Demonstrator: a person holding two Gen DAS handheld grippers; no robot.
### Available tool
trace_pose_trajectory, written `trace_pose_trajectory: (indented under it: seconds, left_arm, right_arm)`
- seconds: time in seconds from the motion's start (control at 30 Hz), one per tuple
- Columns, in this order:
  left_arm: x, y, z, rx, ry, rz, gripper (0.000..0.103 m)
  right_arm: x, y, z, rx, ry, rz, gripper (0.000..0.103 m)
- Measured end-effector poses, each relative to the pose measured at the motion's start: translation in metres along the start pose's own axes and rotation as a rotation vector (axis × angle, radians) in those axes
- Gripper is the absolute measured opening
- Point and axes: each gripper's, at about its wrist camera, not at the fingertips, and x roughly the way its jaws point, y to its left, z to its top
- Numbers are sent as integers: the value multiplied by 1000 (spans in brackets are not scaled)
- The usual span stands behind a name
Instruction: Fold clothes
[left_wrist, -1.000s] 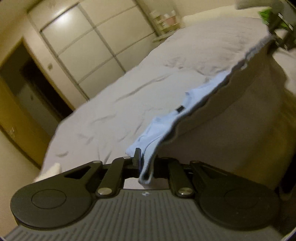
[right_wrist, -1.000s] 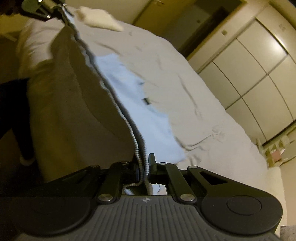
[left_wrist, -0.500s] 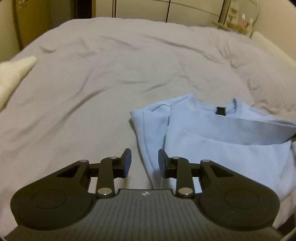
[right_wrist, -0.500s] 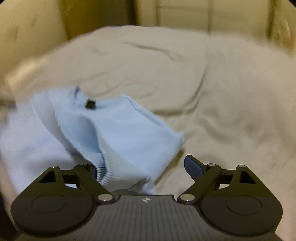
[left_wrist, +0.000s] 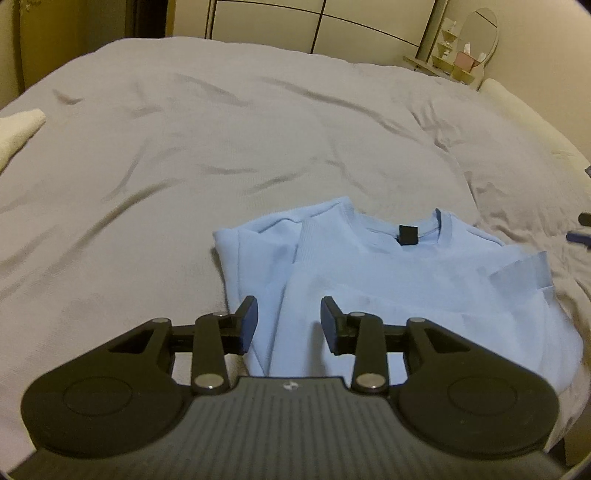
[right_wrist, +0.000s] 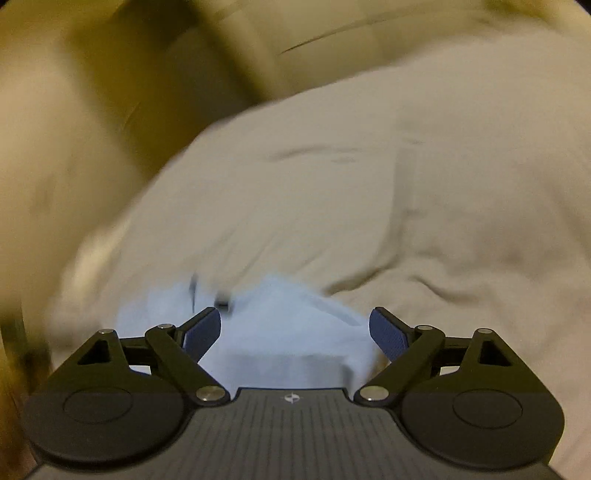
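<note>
Light blue sweater (left_wrist: 388, 280) lying part-folded on grey bed (left_wrist: 221, 140), collar at far end, long axis running away from tools

Left tool (left_wrist: 288, 325) hovering over sweater's near left edge, jaws opening, gripping nothing

Right tool (right_wrist: 295, 332) spread wide, released, sweater just ahead; view blurred

Black neck tag (left_wrist: 407, 235): no readable writing

Light is dim and warm, a yellowish indoor cast over both of my views. Left wrist view is sharp: creases on the bed cover (left_wrist: 221, 147) read clearly, soft shadows lie in the folds, and the blue sweater (left_wrist: 388, 280) looks clean-edged. Fisheye bends the wardrobe doors (left_wrist: 332, 22) and darkens the frame corners. Right wrist view is heavily motion-blurred; the sweater (right_wrist: 280, 332) smears, background is streaked, only the gripper body stays crisp.
</note>
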Motion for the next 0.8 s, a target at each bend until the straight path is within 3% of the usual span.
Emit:
trace_pose_trajectory:
  seconds: [0.13,0.2,0.43,0.53,0.6,0.63,0.67,0.7,0.8]
  left_arm:
    - [5,1,2,-13,2,-34,32]
    - [8,2,4,-29,6,-57,32]
    - [26,10,5,-66,21,-63,34]
    - [37,13,9,-96,26,-102,35]
    - [43,8,13,-86,31,-142,33]
    - [42,1,13,-52,17,-109,28]
    - [42,-5,13,-18,2,-77,11]
    - [37,-7,13,-6,-22,-66,6]
    - [15,-8,10,0,-131,-67,7]
  right_arm:
    - [5,-18,-26,4,65,-17,86]
    - [13,-23,-38,4,93,4,74]
    - [33,-22,-63,22,105,60,74]
    - [46,-20,-65,21,119,80,72]
    - [54,-13,-66,-20,134,39,48]
    - [56,-9,-66,-51,140,-6,38]
    - [54,-4,-67,-85,131,-24,27]
    - [50,1,-68,-120,118,-38,23]
    - [34,23,-65,-234,61,-71,19]
